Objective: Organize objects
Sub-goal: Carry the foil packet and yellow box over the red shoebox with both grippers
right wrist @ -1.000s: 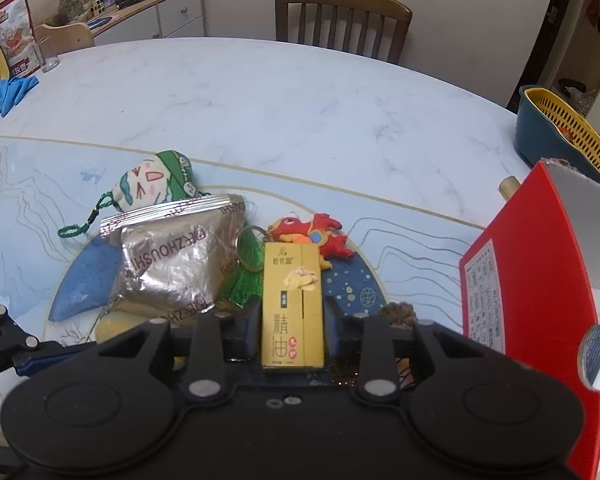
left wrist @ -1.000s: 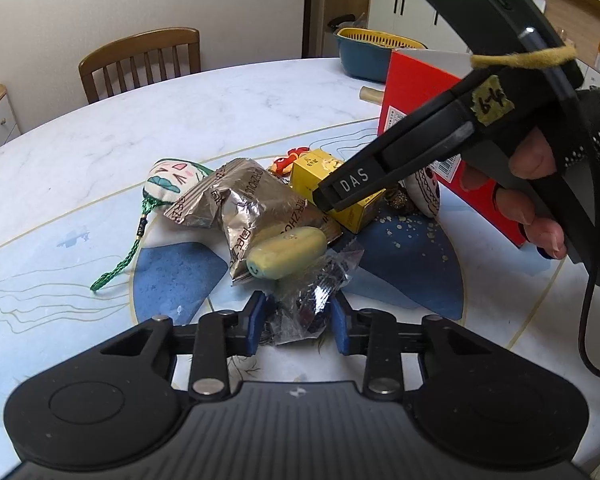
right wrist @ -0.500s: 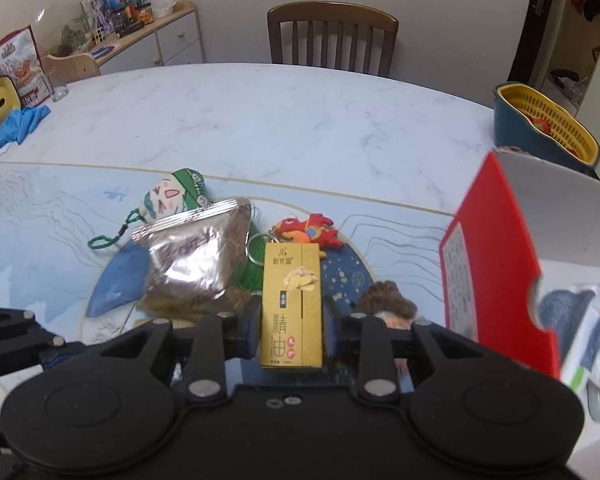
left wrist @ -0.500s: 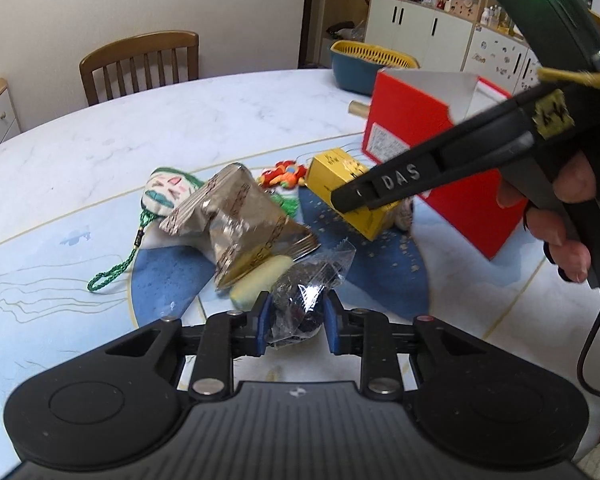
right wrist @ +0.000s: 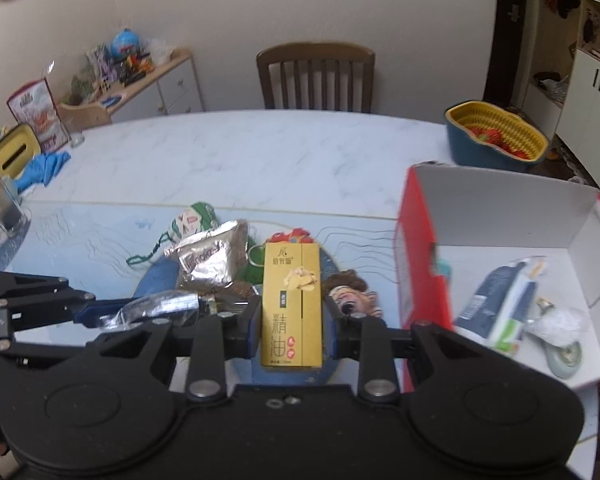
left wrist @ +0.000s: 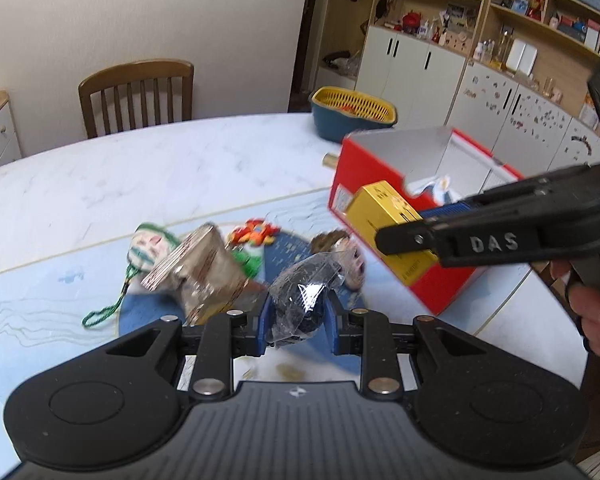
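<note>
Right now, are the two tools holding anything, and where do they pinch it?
Yes, both. The left tool pinches the lower part of a clear wrapped dark snack. The right tool pinches a yellow box by its long sides, near the bottom.

right tool (right wrist: 292, 320) gripping yellow carton (right wrist: 291, 304), seemingly lifted

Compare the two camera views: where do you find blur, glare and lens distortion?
Left wrist view: the crinkled silver foil pouch is smeared by motion blur; the clear plastic wrapper shows glare; the marble table edge bows. Right wrist view: sharper, though the red cardboard box wall looks soft, and the room curves at the corners.
</note>
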The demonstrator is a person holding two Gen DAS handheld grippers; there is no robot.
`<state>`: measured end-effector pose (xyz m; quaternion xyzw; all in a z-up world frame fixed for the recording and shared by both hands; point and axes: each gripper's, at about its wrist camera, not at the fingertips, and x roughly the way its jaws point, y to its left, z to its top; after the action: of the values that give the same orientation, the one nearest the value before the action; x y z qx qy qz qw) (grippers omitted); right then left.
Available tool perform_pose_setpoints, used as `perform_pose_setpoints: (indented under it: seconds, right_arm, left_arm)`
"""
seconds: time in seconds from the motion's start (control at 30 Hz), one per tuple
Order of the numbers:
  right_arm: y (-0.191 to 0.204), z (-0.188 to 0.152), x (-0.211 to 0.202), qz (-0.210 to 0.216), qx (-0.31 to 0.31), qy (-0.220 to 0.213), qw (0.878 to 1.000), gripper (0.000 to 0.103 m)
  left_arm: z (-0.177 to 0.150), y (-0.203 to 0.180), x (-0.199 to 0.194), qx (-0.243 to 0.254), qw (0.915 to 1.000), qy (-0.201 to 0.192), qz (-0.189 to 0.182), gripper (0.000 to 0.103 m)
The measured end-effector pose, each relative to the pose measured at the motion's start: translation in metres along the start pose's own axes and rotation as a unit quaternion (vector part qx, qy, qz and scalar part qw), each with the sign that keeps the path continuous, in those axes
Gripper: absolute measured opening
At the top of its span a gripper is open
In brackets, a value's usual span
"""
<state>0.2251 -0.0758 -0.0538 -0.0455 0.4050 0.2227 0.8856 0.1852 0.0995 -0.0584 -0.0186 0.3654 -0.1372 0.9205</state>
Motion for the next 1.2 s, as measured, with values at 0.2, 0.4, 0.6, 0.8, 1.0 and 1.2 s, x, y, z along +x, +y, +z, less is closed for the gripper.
perform_pose_setpoints:
  seconds: [0.2, 0.4, 0.6, 0.8, 1.0, 1.2]
  right_arm:
    - [-0.023, -0.004, -0.031, -0.017, 0.003, -0.029, 0.999, 0.028]
    - [-0.057, -0.009, -0.052, -0.037, 0.017, -0.044, 0.998, 0.028]
    - [-0.101, -0.009, -0.061, -0.053, 0.044, -0.043, 0.997, 0.028]
    - [-0.151, -0.010, -0.065, -0.072, 0.066, -0.045, 0.994, 0.028]
    - [-0.199, -0.009, -0.063, -0.089, 0.082, -0.045, 0.992, 0.028]
    - [-0.241, -0.003, -0.052, -0.088, 0.093, -0.040, 0.991, 0.028]
  left_arm:
    - [0.016, -0.019, -0.001, -0.005, 0.9999, -0.012, -0.010, 0.026]
    - [0.034, -0.043, 0.007, -0.008, 0.9996, -0.019, -0.021, 0.026]
    - [0.055, -0.072, 0.022, -0.011, 0.9990, -0.027, -0.033, 0.026]
    - [0.078, -0.102, 0.046, -0.010, 0.9989, -0.030, -0.034, 0.026]
    - [0.096, -0.126, 0.080, -0.023, 0.9994, -0.018, -0.016, 0.026]
    - [0.115, -0.155, 0.113, -0.006, 0.9999, -0.002, 0.015, 0.026]
